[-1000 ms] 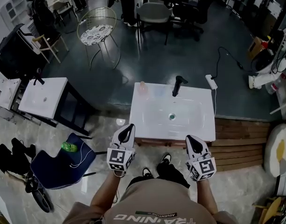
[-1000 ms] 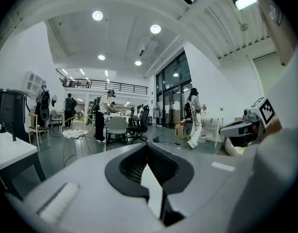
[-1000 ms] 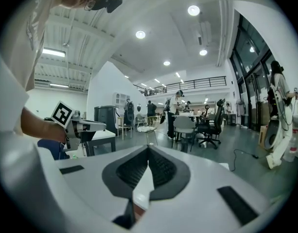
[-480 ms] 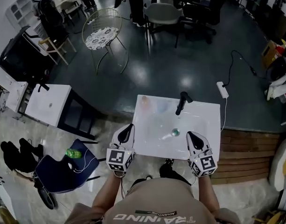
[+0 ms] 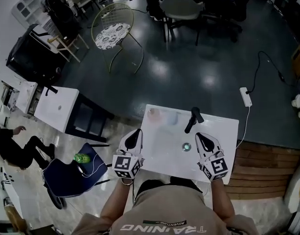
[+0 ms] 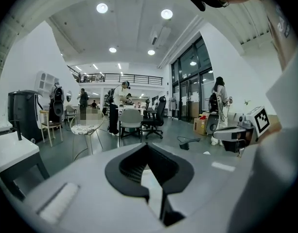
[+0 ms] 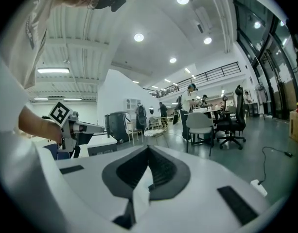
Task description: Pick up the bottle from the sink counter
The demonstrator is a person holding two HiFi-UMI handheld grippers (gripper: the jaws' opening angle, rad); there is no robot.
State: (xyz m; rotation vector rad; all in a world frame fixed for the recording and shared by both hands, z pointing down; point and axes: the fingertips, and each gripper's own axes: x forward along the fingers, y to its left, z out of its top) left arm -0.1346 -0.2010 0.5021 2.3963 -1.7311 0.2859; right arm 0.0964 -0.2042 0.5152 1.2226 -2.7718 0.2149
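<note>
Nothing was grabbed at this point. Both claws were pinched fully together with nothing in them, the left gripper and the right gripper. Each one's own camera showed the pads meeting and just open room beyond.

They were held side by side over the near part of the sink counter, left one at its left edge, right one over the basin. Both pointed out toward the far side rather than down. To me that read as an approach posture: the person was standing at the near edge with arms tucked in, not reaching.

The bottle, as far as I could make out, was the faint pinkish thing standing at the far left corner of the counter. It was left of the faucet, with a pale bluish thing just beside it on the right. Too small and washed out to be sure, honestly. It made sense parked back there, on the flat ledge and well apart from the drain.

The left claw was on that side, so my guess was that one would have to open up and go forward.
</note>
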